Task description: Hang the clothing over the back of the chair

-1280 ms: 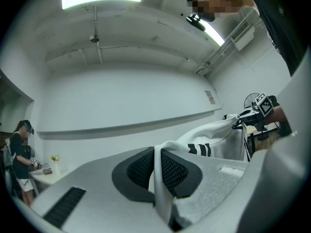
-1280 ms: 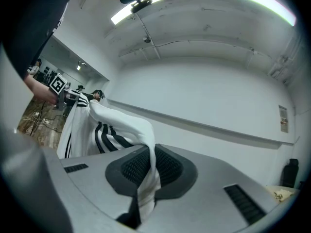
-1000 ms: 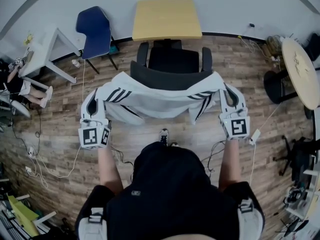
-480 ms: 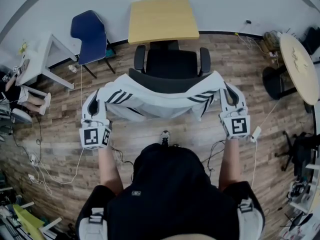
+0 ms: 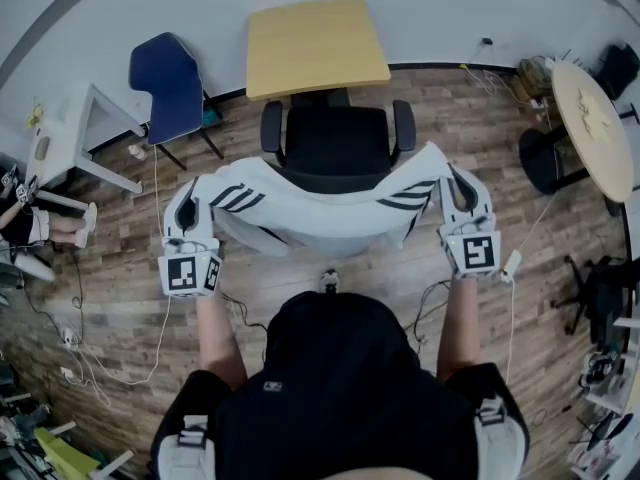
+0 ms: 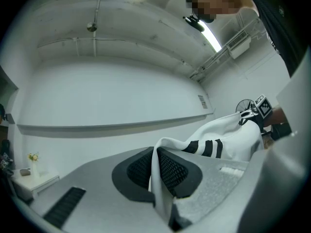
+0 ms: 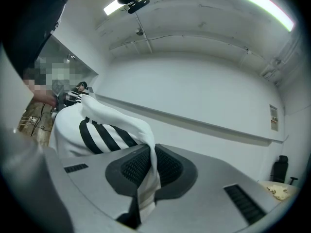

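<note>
So, clothing: one white top with black stripes, stretched out in the air between the two grippers, right at the back edge of the black office chair (couldn't tell if it was touching the backrest).
Left gripper: clamped on one end of the fabric, with a fold pinched tight in it.
Right gripper: same deal, closed on the other end, with cloth trailing down past the jaws.
Handling: looked light, soft and floppy, hanging loose below the held edge. Not fragile, but thin cloth could slide out of a weak pinch.
Where to hold: the two outer ends, like it was, so the middle could drape over the backrest.
Count: one white top, two grippers, one black office chair, one blue chair, one wood-top table.
Status: my guess was not hung yet.
</note>
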Action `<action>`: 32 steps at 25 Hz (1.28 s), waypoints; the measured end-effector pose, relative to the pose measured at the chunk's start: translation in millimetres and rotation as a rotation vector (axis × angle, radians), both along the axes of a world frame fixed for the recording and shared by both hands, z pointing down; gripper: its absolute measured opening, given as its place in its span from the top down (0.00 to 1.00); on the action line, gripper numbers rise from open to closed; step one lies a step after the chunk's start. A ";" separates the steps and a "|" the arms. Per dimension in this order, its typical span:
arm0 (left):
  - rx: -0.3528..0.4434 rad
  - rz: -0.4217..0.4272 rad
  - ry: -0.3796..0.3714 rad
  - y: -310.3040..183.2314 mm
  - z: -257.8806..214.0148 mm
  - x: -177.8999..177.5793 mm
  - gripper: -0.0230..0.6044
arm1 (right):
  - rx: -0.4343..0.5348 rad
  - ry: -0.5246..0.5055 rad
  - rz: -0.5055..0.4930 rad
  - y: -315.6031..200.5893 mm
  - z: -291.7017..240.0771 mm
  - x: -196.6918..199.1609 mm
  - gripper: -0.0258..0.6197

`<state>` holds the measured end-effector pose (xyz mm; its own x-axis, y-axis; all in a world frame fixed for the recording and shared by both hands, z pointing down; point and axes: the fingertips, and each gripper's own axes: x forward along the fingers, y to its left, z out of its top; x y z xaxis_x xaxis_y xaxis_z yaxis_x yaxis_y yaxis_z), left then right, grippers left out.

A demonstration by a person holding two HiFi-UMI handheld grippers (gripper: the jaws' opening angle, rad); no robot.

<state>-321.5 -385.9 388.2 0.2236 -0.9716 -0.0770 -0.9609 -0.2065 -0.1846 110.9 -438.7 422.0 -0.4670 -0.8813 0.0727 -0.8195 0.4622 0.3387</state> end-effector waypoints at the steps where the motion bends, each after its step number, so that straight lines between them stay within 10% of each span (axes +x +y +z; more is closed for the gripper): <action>1: 0.000 0.005 0.001 -5.4 0.3 -0.2 0.95 | 0.001 0.000 0.004 -3.4 -0.1 -0.3 0.94; 32: -0.051 0.130 0.026 -93.9 35.6 -5.8 0.95 | -0.042 0.010 0.110 -50.2 23.5 -5.4 0.94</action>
<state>-327.3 -479.8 423.8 0.3465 -0.9373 -0.0360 -0.9297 -0.3381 -0.1463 105.5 -488.9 445.5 -0.3665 -0.9233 0.1148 -0.8629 0.3834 0.3294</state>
